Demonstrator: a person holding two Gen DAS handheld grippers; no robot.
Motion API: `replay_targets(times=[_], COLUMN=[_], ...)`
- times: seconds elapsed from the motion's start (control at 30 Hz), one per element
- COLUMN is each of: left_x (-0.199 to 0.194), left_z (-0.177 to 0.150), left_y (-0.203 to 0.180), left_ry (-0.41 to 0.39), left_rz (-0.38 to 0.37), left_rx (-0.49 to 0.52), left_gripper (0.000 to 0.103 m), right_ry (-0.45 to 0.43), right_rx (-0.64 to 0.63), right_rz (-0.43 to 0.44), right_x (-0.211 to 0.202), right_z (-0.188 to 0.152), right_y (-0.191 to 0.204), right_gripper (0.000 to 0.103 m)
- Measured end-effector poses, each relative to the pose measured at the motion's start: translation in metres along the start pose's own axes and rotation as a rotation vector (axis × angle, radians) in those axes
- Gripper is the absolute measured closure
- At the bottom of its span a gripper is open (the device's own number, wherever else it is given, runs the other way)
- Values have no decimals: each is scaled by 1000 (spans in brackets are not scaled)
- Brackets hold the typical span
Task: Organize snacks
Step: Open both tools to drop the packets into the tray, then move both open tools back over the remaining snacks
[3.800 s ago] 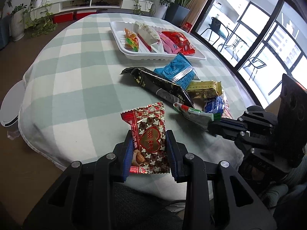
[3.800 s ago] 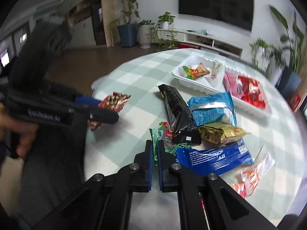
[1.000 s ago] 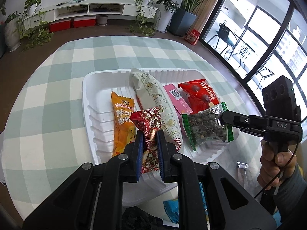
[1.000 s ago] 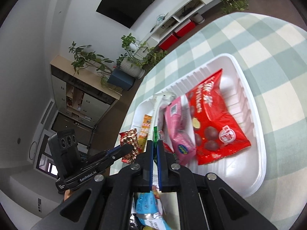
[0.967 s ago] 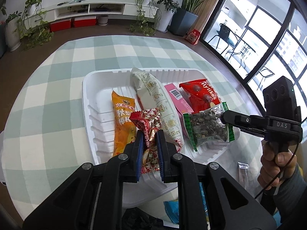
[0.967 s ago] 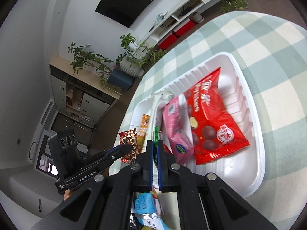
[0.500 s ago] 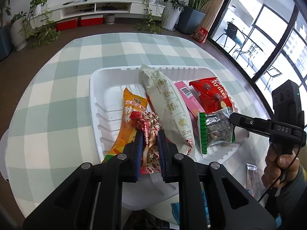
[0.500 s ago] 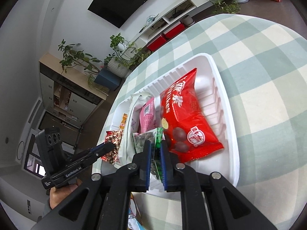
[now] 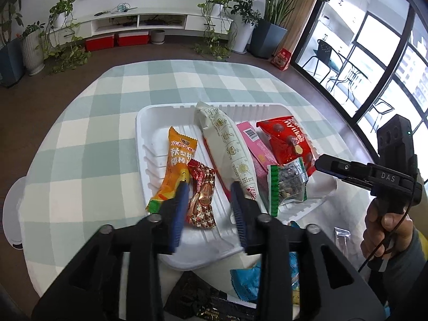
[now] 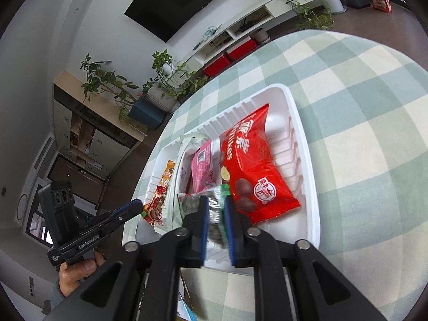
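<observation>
glossy foil wrappers [image 9: 201,195]; matt white foam tray [image 9: 144,144]; checked cloth tablecloth [image 9: 88,139].

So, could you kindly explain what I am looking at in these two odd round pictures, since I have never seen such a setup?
No robot here: a person holds a two-finger gripper in each hand, each carrying a fisheye camera that looks along its fingers.

One picture comes from the left gripper, the other from the right gripper.

On the checked tablecloth sits a white tray of snacks: an orange packet, a long cream packet, a pink packet and a red chocolate bag.

Both grippers' jaws have just been opening. The small red candy packet lies loose between the left fingers, and the green-edged clear packet between the right ones.
</observation>
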State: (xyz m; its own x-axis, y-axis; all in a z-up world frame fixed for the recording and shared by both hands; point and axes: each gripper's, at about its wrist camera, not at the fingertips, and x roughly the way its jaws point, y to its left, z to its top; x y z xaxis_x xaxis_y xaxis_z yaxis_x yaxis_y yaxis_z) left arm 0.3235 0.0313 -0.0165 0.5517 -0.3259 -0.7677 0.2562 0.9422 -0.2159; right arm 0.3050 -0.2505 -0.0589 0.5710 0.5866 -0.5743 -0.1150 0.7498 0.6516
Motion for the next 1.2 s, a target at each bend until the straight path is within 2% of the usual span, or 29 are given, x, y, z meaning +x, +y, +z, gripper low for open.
replay_targets(times=[0.03,0.07,0.13,0.23,0.33,0.37,0.57,0.73,0.97,1.13,1.2], left_x=[-9,-18,-33,-54,-73,-78,-84,-69,-53,-33,-28], left_z=[-3,-7,-14,-30,-55,-64,-117,-144,-147,-138,-136], left_y=[-3,-4,-5,-3,-2,-2,-3,-13,-30,-29,-27], left_ry=[-21,-44,-66,-89,-101,-102,-73,-16,19,85,87], left_rz=[9,13,5,12,8,7,-13,8,49,107,136], left_rx=[1,-2,-23,-72,-134,-155,-285,-309,-292,-303,-298], left_gripper=[31,22,22,12,11,7,4,4,4,4,5], right_ry=[-16,-41,-95,-152,-214,-236,-282,-257,-216,-187,-182], right_rx=[2,8,19,30,16,8,-12,-4,-43,-60,-65], right_rz=[-8,-18,-23,-37,-60,-68,-107,-125,-147,-132,-130], right_x=[-5,-12,-26,-50,-78,-88,-133,-148,-150,-144,-144], right_z=[0,0,-1,-7,-19,-27,-78,-124,-168,-178,-180], right_y=[1,3,5,9,16,19,27,28,37,40,41], right_gripper=[58,40,25,17,12,8,5,5,5,5,5])
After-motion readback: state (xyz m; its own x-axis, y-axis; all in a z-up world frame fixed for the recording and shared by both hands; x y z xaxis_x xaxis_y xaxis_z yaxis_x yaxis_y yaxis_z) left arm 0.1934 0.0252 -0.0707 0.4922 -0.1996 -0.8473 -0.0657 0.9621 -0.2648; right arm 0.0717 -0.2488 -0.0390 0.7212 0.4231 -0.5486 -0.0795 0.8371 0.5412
